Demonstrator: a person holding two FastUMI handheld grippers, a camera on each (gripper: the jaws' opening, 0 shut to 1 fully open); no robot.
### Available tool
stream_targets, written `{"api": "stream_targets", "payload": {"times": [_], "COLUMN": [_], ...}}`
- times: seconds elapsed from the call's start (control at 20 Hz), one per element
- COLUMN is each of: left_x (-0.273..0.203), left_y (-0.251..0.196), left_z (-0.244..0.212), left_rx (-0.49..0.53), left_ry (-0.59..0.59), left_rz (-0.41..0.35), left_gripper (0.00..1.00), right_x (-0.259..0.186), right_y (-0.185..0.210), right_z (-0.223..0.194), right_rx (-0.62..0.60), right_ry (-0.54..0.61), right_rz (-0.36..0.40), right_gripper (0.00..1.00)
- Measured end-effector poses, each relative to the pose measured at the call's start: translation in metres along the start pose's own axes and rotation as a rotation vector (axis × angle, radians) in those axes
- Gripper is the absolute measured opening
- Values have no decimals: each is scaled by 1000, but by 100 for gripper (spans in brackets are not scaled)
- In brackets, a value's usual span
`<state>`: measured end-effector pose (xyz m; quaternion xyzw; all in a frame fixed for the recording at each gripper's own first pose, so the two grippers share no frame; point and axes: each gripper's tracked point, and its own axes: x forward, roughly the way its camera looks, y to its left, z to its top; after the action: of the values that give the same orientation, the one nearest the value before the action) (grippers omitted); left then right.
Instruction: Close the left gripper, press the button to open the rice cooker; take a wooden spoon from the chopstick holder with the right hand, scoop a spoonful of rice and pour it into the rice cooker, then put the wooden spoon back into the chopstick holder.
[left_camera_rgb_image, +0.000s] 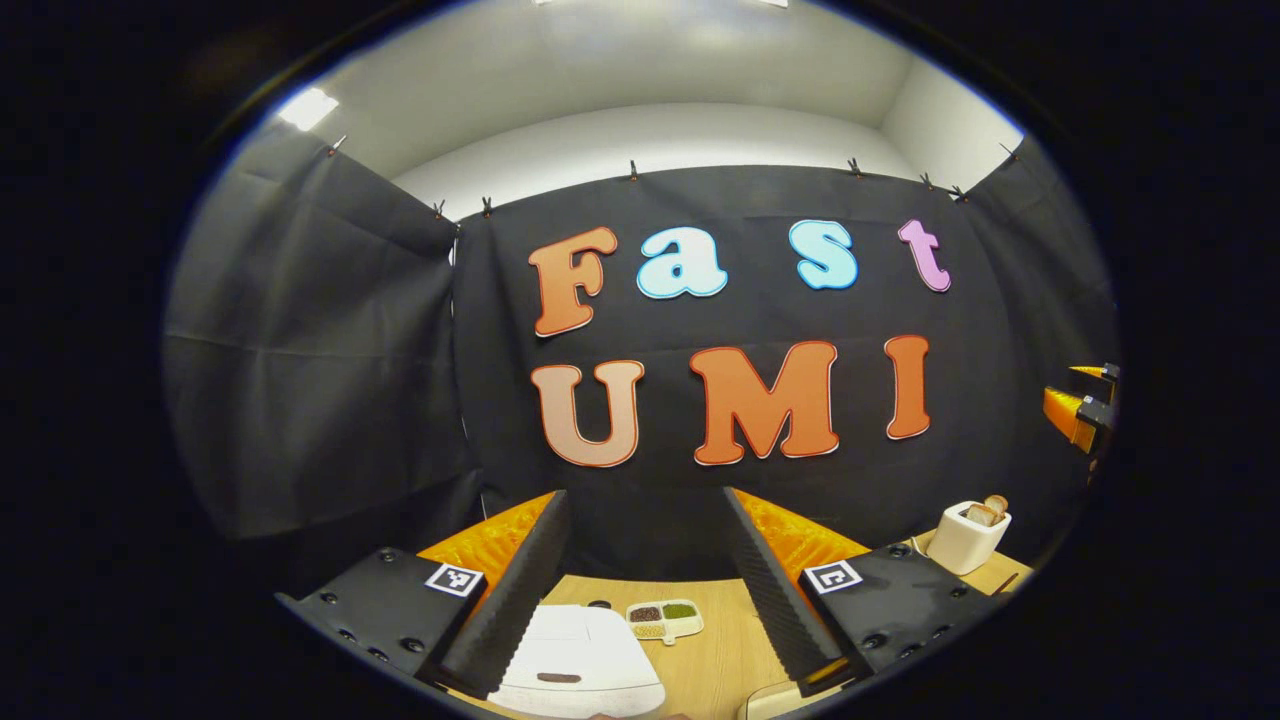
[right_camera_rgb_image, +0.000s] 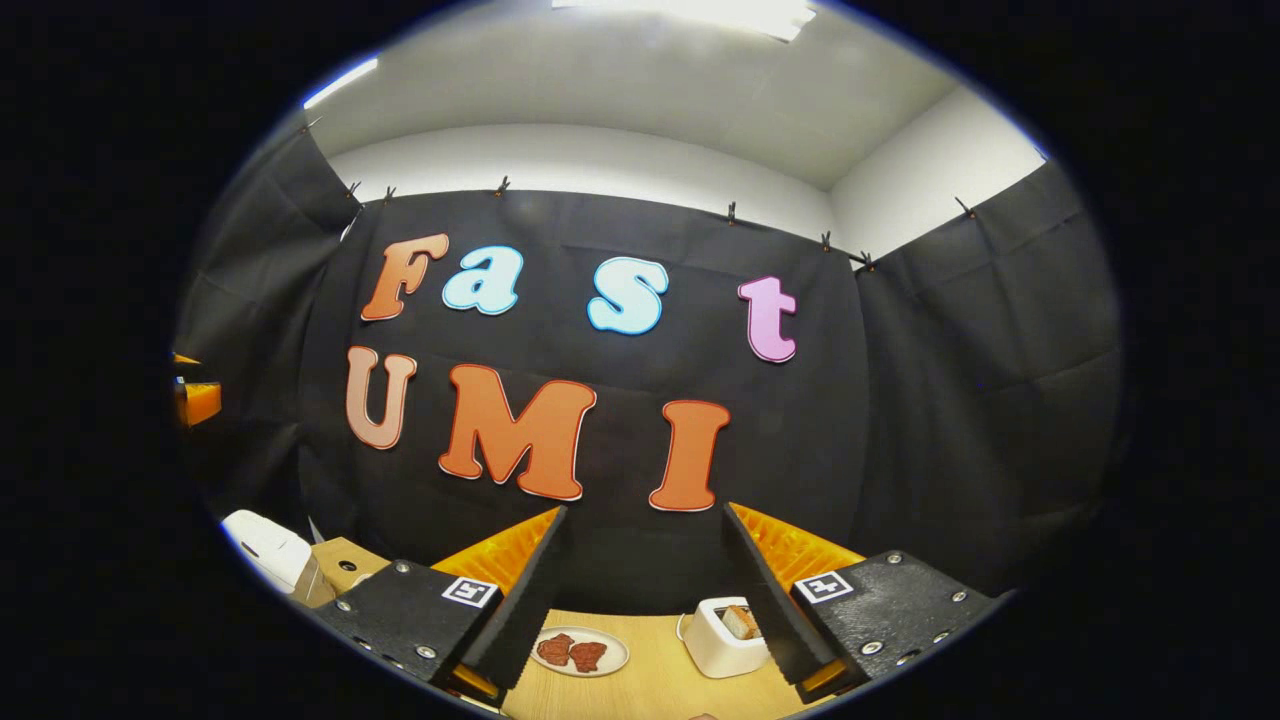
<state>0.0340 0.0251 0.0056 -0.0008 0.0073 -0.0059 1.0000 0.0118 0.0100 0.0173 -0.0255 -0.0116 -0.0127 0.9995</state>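
Left gripper view, left to right. Your left gripper (left_camera_rgb_image: 645, 590) hangs above the wooden table (left_camera_rgb_image: 715, 665), jaws spread wide, nothing between them. Below and between the fingers lies the white rice cooker (left_camera_rgb_image: 580, 660), lid down, at the table's near edge. Just right of it, toward the back edge, sits a small white divided dish (left_camera_rgb_image: 665, 620) with dark, green and pale grains in separate compartments. Right of your right-hand finger, near the table's right back corner, stands the white chopstick holder (left_camera_rgb_image: 966, 538) with a wooden spoon (left_camera_rgb_image: 985, 512) poking out of its top. At the far right edge of this view, your other gripper is partly visible, well above the table.

Right gripper view, left to right. The rice cooker (right_camera_rgb_image: 268, 550) shows at the far left, on the table's left side. Your right gripper (right_camera_rgb_image: 645, 600) is released too, jaws well apart and empty. Between its fingers a white plate (right_camera_rgb_image: 580, 651) carries reddish-brown pieces whose kind cannot be told. Right of the plate and apart from it, the chopstick holder (right_camera_rgb_image: 722, 637) stands upright, touching nothing but the table (right_camera_rgb_image: 650, 675); the spoon's end (right_camera_rgb_image: 740, 621) sticks out of it, partly hidden behind your right-hand finger.
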Motion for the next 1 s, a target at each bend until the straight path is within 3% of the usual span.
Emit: {"api": "stream_targets", "payload": {"times": [0.05, 0.3, 0.55, 0.65, 0.7, 0.75, 0.8, 0.85, 1.0], "left_x": [2, 11, 26, 30, 32, 34, 36, 39, 41], "left_y": [2, 23, 53, 58, 69, 71, 70, 76, 86], "left_z": [-2, -11, -36, -60, -74, -90, -107, -121, -167], "left_rx": [-3, 0, -9, -20, -25, -48, -77, -99, -163], "left_ry": [11, 56, 146, 227, 283, 345, 410, 462, 648], "left_rz": [10, 47, 116, 103, 137, 131, 111, 130, 125], "left_gripper": [100, 100, 37, 12, 13, 5, 4, 5, 4], "right_x": [0, -5, -4, -7, -13, -22, -32, -39, -47], "right_y": [1, 1, -8, -11, -15, -21, -28, -31, -36], "right_z": [0, -4, -11, -14, -17, -19, -20, -21, -25], "right_rx": [7, -13, -16, -7, -11, -18, -24, -27, -46], "right_ry": [2, 16, 37, 53, 58, 62, 67, 72, 92], "right_rz": [0, -6, -60, -67, -73, -88, -102, -113, -141], "right_gripper": [92, 92, 92, 92, 92, 92, 92, 96, 92]}}
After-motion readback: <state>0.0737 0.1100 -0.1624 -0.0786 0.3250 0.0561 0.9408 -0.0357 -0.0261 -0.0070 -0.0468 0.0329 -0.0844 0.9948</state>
